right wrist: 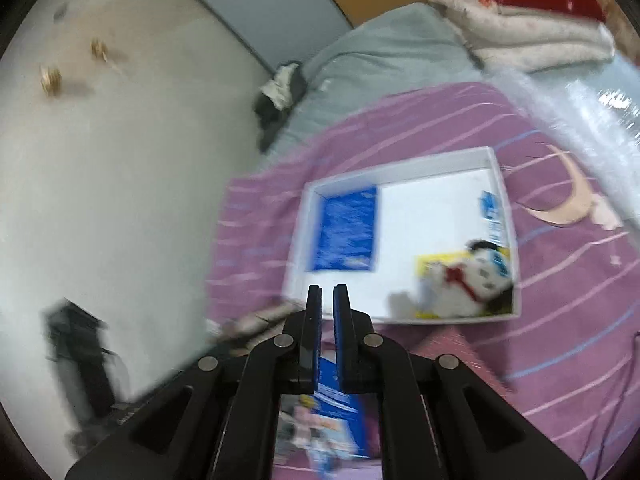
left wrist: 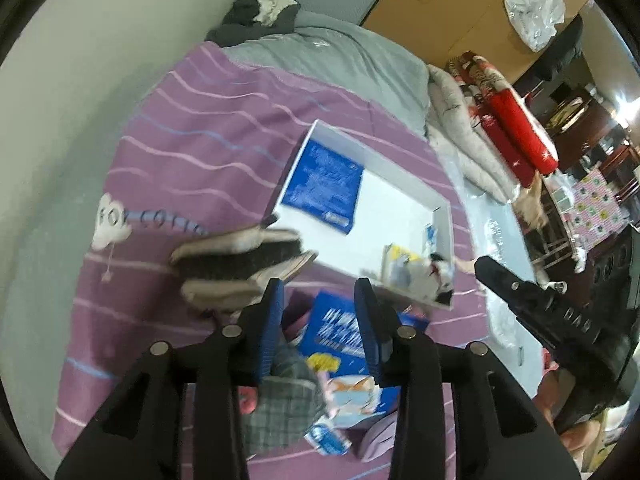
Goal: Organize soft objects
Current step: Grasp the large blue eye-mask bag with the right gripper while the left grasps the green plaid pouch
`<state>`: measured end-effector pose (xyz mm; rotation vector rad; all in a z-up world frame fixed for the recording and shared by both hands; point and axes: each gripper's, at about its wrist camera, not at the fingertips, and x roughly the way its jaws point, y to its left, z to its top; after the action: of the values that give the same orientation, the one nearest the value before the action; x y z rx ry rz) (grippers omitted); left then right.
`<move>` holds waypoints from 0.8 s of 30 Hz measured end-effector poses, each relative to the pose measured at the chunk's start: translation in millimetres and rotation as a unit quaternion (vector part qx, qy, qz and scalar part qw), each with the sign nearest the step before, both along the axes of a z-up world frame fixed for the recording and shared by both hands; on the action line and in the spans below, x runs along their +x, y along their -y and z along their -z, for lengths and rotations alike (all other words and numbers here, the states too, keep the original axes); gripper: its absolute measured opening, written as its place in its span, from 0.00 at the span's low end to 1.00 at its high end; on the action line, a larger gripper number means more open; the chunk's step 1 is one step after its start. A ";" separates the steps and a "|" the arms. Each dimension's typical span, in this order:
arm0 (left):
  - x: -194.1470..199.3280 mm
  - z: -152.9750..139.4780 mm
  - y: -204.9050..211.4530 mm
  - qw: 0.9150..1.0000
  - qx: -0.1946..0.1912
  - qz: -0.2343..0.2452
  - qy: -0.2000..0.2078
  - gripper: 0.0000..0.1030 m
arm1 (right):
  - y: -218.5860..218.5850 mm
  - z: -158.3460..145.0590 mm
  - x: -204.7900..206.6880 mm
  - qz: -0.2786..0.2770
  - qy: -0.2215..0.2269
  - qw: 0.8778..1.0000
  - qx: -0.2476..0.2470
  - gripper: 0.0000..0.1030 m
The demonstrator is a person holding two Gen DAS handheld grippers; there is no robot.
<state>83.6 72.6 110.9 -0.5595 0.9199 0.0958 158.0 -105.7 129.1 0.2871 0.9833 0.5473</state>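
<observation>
While a purple striped bedspread (left wrist: 208,128) is spread over the bed beside a pale wall (right wrist: 120,160), a white box (right wrist: 440,170) is seen on it, with a white plush toy (right wrist: 464,284) in one corner. Folded socks (left wrist: 240,268) are blurred just beyond the parted left hand-held gripper (left wrist: 320,300). The right hand-held gripper (right wrist: 328,300) is held together, empty.

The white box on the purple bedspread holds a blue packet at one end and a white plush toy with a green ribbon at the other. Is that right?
Not quite. The ribbon is red, not green, as the right wrist view shows. The rest holds: the white box lies on the purple bedspread, with the blue packet at one end and the white plush toy at the other.
</observation>
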 end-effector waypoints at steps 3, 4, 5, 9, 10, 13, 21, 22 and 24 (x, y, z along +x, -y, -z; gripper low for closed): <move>-10.0 5.2 3.9 1.000 -0.003 0.015 -0.008 0.43 | 1.6 17.8 -7.3 -0.036 0.001 0.999 0.015 0.07; -13.6 6.4 4.4 1.000 -0.006 0.019 -0.009 0.46 | 2.1 24.7 -9.5 -0.053 0.003 0.998 0.023 0.10; -16.8 7.3 5.1 1.000 -0.007 0.026 -0.008 0.50 | 3.8 30.1 -9.6 -0.062 0.005 0.998 0.025 0.14; -20.5 16.0 3.6 0.999 -0.009 0.048 -0.022 0.61 | 7.9 44.5 -5.9 -0.062 -0.008 0.998 0.030 0.21; -20.0 21.0 2.1 0.998 -0.015 0.052 -0.030 0.62 | 8.8 46.5 -5.0 -0.065 -0.012 0.997 0.036 0.21; -18.2 38.5 0.1 0.994 -0.052 0.070 -0.058 0.63 | 10.4 49.1 -5.2 -0.090 -0.023 0.993 0.069 0.22; -18.1 63.0 -2.0 0.986 -0.074 0.100 -0.112 0.63 | 8.2 61.1 -7.6 -0.129 -0.048 0.986 0.098 0.28; -18.7 63.7 -3.6 0.985 -0.082 0.102 -0.114 0.63 | 6.9 63.6 -8.0 -0.132 -0.051 0.985 0.094 0.28; -21.1 66.2 -8.3 0.983 -0.099 0.101 -0.118 0.64 | 3.3 67.7 -8.2 -0.138 -0.057 0.985 0.085 0.28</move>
<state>62.5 80.8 44.7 -0.6437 1.2204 -0.1164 149.8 -109.0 61.4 0.3395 1.0978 0.8778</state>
